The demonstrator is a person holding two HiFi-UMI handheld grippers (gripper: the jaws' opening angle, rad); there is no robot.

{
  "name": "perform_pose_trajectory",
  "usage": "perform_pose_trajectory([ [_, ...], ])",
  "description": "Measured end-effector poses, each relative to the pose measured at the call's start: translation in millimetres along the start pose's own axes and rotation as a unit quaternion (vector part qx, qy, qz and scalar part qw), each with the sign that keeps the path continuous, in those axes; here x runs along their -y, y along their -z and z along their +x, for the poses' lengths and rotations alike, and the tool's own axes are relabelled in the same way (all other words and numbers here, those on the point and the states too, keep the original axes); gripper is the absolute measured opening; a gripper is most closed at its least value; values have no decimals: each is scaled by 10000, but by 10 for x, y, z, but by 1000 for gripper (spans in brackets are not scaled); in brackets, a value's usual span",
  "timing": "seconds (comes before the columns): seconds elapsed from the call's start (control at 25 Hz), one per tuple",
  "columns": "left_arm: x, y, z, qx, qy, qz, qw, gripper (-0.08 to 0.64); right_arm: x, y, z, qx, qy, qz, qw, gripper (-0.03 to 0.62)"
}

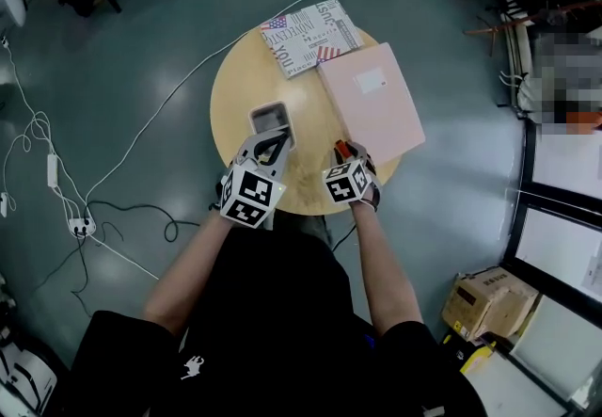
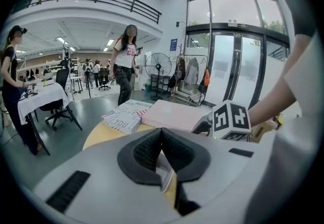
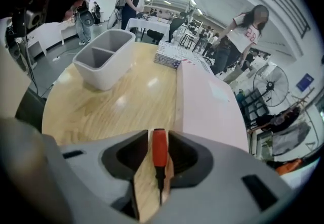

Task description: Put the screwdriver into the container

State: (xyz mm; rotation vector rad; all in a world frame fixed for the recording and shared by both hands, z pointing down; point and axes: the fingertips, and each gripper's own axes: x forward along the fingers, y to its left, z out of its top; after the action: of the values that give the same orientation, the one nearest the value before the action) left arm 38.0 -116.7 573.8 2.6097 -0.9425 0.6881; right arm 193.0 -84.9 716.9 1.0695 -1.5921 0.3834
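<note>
Right gripper view: right gripper (image 3: 158,137) has its jaws wide, straddling the screwdriver (image 3: 159,152), which lies on the table (image 3: 101,112) at the near right. It looks light and rigid. Pinch the fat orange handle, since the thin shaft would likely slip. Pink folder (image 3: 207,101) crowds in just to the right. Container (image 3: 101,74) sits far left and the way to it looks open. Left gripper (image 2: 162,132) has its jaws closed together at the container's near end.

Round wooden table (image 1: 235,90) is loaded with a pink folder (image 1: 372,103) beside a printed box (image 1: 308,37); power strip (image 1: 81,227) and cardboard box (image 1: 489,302) are seen on the floor.
</note>
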Motion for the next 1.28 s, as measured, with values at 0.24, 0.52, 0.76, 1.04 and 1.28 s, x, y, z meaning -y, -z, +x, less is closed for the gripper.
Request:
perform_pose_trajectory([
  [0.24, -69, 68, -97, -41, -113, -33, 9999, 3, -16, 37, 85, -381, 153, -274, 9988, 109],
  [0.52, -177, 110, -173, -53, -254, -92, 9996, 3, 24, 36, 186, -634, 219, -396, 9970, 110],
  [0.76, -233, 153, -217, -59, -330, -126, 9994, 3, 1, 24, 201, -679, 218, -442, 9965, 109],
  [1.04, -241, 138, -277, -19, -353, -109, 9993, 3, -35, 18, 170, -640, 37, -471, 9968, 97],
  [1.28, -317, -17, -348, 234, -339, -192, 9990, 3, -104, -166, -10, -223, -141, -234, 9994, 97],
])
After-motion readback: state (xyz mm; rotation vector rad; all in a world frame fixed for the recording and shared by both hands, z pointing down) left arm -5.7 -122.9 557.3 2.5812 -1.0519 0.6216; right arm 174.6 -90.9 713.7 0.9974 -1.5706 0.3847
